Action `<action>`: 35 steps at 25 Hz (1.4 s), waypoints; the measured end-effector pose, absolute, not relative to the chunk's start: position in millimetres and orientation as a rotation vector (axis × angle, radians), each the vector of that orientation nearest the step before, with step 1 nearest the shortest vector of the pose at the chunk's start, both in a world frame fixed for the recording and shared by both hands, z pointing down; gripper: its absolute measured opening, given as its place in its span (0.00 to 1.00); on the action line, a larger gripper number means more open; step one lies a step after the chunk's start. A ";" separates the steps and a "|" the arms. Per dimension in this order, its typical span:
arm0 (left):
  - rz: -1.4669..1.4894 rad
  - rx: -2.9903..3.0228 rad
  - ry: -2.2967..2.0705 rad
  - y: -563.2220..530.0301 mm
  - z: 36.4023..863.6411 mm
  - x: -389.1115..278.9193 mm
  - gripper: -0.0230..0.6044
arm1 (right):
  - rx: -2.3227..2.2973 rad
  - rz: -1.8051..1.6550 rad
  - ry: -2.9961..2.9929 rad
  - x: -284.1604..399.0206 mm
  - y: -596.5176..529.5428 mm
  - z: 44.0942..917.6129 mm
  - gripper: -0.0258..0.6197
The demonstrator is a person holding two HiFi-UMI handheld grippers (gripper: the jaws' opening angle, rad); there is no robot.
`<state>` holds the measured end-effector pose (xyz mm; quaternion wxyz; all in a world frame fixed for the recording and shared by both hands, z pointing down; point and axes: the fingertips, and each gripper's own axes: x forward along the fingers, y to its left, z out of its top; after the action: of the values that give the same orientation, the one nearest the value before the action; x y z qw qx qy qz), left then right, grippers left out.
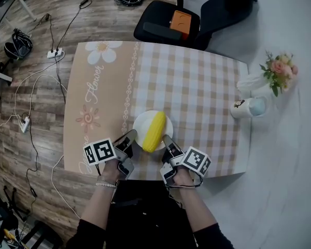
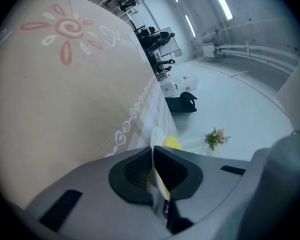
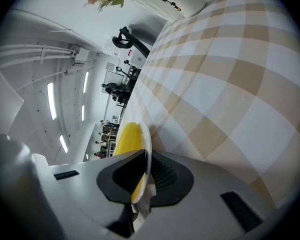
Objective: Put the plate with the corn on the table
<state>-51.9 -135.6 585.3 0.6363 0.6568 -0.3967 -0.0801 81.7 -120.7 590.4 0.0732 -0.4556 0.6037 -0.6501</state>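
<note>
The left gripper point(image 1: 130, 137) and right gripper point(image 1: 166, 139) each pinch the plate point(image 1: 140, 124) by its rim (corn point(image 1: 154, 131) aboard), lower centre. It is probably not yet resting on the table point(image 1: 207, 87), and letting go remains.

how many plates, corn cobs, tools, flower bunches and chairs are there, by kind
plate: 1
corn cob: 1
tools: 2, left tool, right tool
flower bunch: 1
chair: 1
total: 6
</note>
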 end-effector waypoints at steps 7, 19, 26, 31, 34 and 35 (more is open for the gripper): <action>-0.146 1.499 -0.923 -136.6 590.5 -50.4 0.08 | -1.400 -1.974 1.852 81.8 -117.5 598.4 0.13; -0.118 1.468 -0.969 -137.8 594.0 -50.5 0.08 | -1.538 -1.970 2.147 82.2 -115.0 600.2 0.21; -0.113 1.466 -0.970 -137.8 594.9 -49.9 0.08 | -1.588 -1.873 2.368 83.6 -114.6 598.7 0.26; -0.100 1.481 -0.978 -137.9 594.2 -49.9 0.08 | -1.648 -1.804 2.492 92.4 -116.9 596.9 0.24; -0.098 1.484 -0.971 -137.9 594.7 -50.2 0.08 | -1.608 -1.805 2.513 94.6 -116.9 597.4 0.22; -0.093 1.488 -0.967 -137.8 594.4 -49.7 0.08 | -1.601 -1.808 2.508 94.8 -116.9 597.2 0.21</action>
<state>-49.7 -137.8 594.4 0.6307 0.6499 -0.4222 -0.0406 94.8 -116.9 597.2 -0.1693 -0.4532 0.7100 -0.5116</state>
